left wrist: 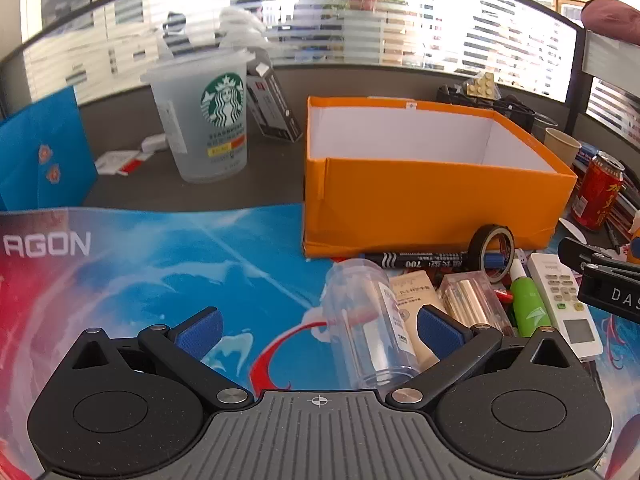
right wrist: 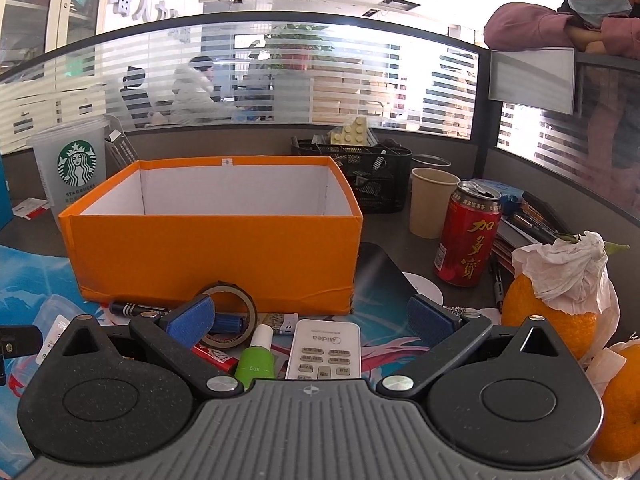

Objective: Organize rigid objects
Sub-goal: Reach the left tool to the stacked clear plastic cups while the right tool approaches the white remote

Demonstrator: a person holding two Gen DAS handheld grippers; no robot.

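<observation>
The left gripper [left wrist: 320,330] hangs with jaws spread wide and empty above a clear plastic bottle [left wrist: 366,320] lying on the colourful desk mat [left wrist: 160,272]. The right gripper [right wrist: 310,322], equally spread and empty, hovers over a white Midea remote control [right wrist: 326,350] and a green-and-white tube [right wrist: 256,356]. Beyond them, a roll of tape [right wrist: 230,314] stands on edge over a black marker [right wrist: 132,309], both just in front of an open orange box [right wrist: 216,256]. To the box's right stand a red drink can [right wrist: 468,236] and a paper cup [right wrist: 432,208]; a Starbucks cup [left wrist: 204,120] stands to its left.
</observation>
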